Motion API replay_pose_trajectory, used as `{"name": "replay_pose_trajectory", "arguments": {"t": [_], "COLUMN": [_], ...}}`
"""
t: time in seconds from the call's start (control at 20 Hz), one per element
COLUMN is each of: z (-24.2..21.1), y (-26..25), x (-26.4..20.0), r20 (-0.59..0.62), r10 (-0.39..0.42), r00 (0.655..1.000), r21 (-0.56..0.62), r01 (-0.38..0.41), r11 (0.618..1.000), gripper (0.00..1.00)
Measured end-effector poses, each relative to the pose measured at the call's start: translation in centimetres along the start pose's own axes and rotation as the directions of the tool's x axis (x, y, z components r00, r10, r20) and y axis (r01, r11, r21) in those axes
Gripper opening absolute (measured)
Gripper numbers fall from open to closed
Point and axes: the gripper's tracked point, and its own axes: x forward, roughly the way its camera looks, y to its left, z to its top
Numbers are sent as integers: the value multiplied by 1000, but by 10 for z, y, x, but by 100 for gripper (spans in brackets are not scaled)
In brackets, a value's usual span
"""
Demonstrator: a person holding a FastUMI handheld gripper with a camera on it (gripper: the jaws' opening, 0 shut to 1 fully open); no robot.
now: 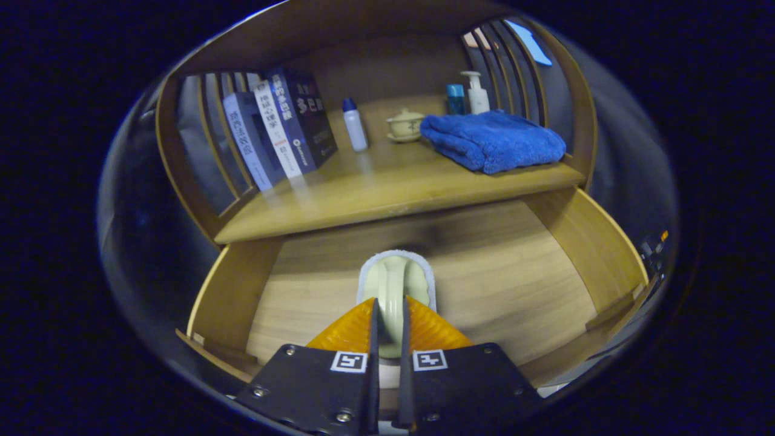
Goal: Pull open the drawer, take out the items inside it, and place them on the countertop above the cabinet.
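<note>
The wooden drawer stands pulled open below the countertop of the cabinet. My gripper is shut on the arched handle of a pale green brush with a white pad base, holding it over the drawer's floor. Both fingers press on the handle from either side. The brush's far end juts just ahead of the fingertips. I cannot tell if the brush still touches the drawer bottom.
On the countertop lie a folded blue towel, several books, a small white bottle with a blue cap, a lidded cup on a saucer, a pump bottle and a blue container. Slatted sides flank the shelf.
</note>
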Motion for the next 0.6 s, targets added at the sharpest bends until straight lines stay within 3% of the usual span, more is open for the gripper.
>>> {"name": "replay_pose_trajectory", "arguments": {"t": [0.2,0.4,0.6], "z": [28,67,103], "y": [0,-2,-2], "x": [-28,-71,-107], "r20": [167,359,478], "r10": [24,40,30], "r00": [986,932,878], "r21": [-4,16,-23], "r01": [-23,-49,-22], "r11": [1000,999,999], "gripper": [13,13,13]}}
